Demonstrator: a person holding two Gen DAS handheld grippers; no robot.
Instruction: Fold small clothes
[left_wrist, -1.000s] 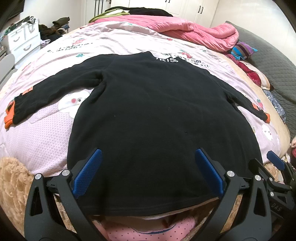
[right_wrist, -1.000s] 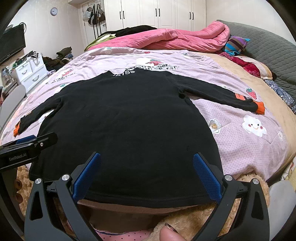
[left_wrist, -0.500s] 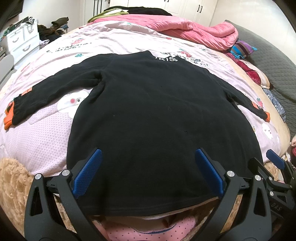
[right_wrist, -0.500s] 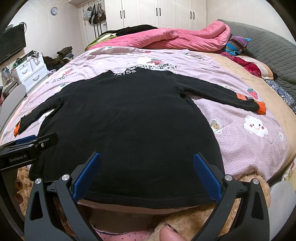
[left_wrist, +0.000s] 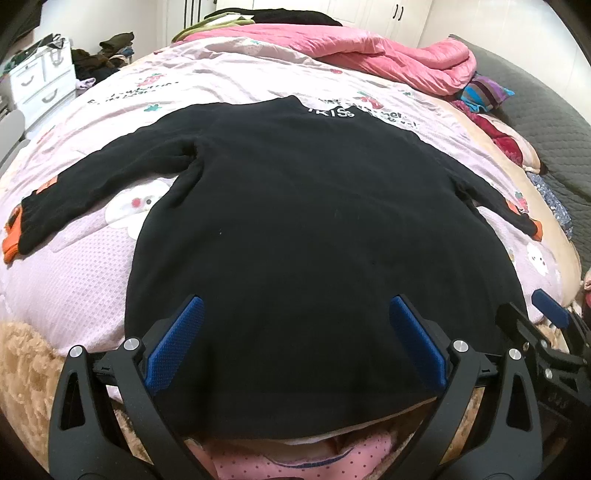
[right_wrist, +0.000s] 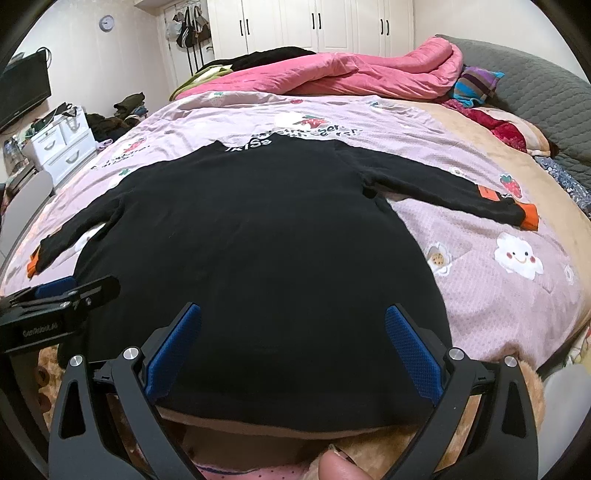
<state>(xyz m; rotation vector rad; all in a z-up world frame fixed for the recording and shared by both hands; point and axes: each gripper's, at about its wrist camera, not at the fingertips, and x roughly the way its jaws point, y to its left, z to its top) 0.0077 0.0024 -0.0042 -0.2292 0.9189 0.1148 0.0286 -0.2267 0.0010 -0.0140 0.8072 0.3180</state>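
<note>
— So where were the grippers?

— Nearest the cameras, both low at the hem. The left gripper (left_wrist: 295, 343) stood with its jaws wide and gripped nothing; the right gripper (right_wrist: 293, 347) was just as wide and just as empty. Each hung above the hem, and I could not tell whether a pad touched cloth.

— And the top?

— The top (left_wrist: 314, 240) lay flat on the bed (right_wrist: 498, 295), hem toward the cameras, collar at the far end. Its left sleeve (left_wrist: 92, 192) and right sleeve (right_wrist: 443, 192) were spread out to either side, orange cuffs at the ends.

— Had anything changed over the last second?

— Hardly anything. Both views crept in a shade; the top sat as it had, unfolded, and the jaws kept their width.

— Meaning?

— I'd judge the spreading was finished and no fold had begun. A sleeve or a hem corner looked the likely first grasp.

— Beyond that?

— A pink quilt (right_wrist: 351, 74) heaped at the far side, wardrobes (right_wrist: 314, 26) behind it.
</note>
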